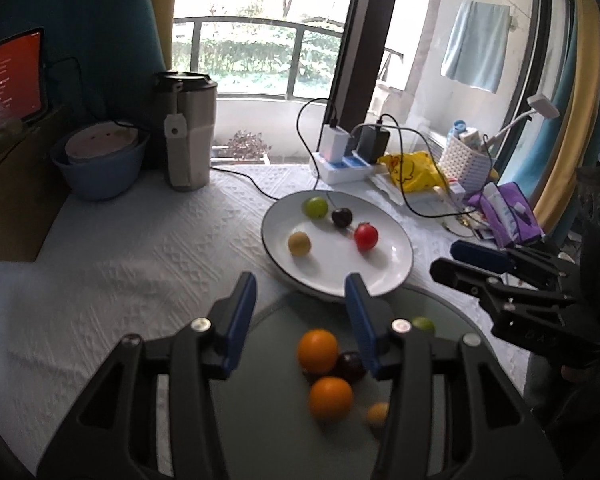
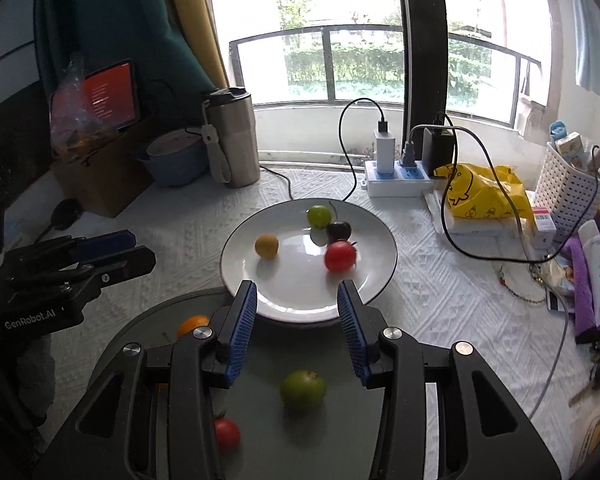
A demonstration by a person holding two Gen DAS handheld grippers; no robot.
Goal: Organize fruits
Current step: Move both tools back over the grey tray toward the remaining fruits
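A white plate (image 1: 332, 272) (image 2: 244, 264) holds a green fruit (image 1: 315, 207) (image 2: 319, 216), a dark cherry (image 1: 342, 217) (image 2: 338, 231), a red tomato (image 1: 366, 237) (image 2: 340, 256) and a yellow fruit (image 1: 299, 243) (image 2: 266, 246). In front of it a grey round tray (image 1: 268, 400) (image 2: 148, 316) carries two oranges (image 1: 318, 350), a dark fruit (image 1: 350, 366), a green fruit (image 2: 303, 390) and a red tomato (image 2: 226, 432). My left gripper (image 1: 301, 282) (image 2: 140, 248) hovers open over the tray, holding nothing. My right gripper (image 2: 297, 286) (image 1: 446, 258) is open beside it, also empty.
A white textured cloth covers the table. At the back stand a steel tumbler (image 1: 188, 136), a blue bowl (image 1: 100, 168), a power strip with cables (image 2: 396, 176), a yellow bag (image 2: 484, 196) and a white basket (image 2: 568, 188). Purple clutter (image 2: 592, 280) lies right.
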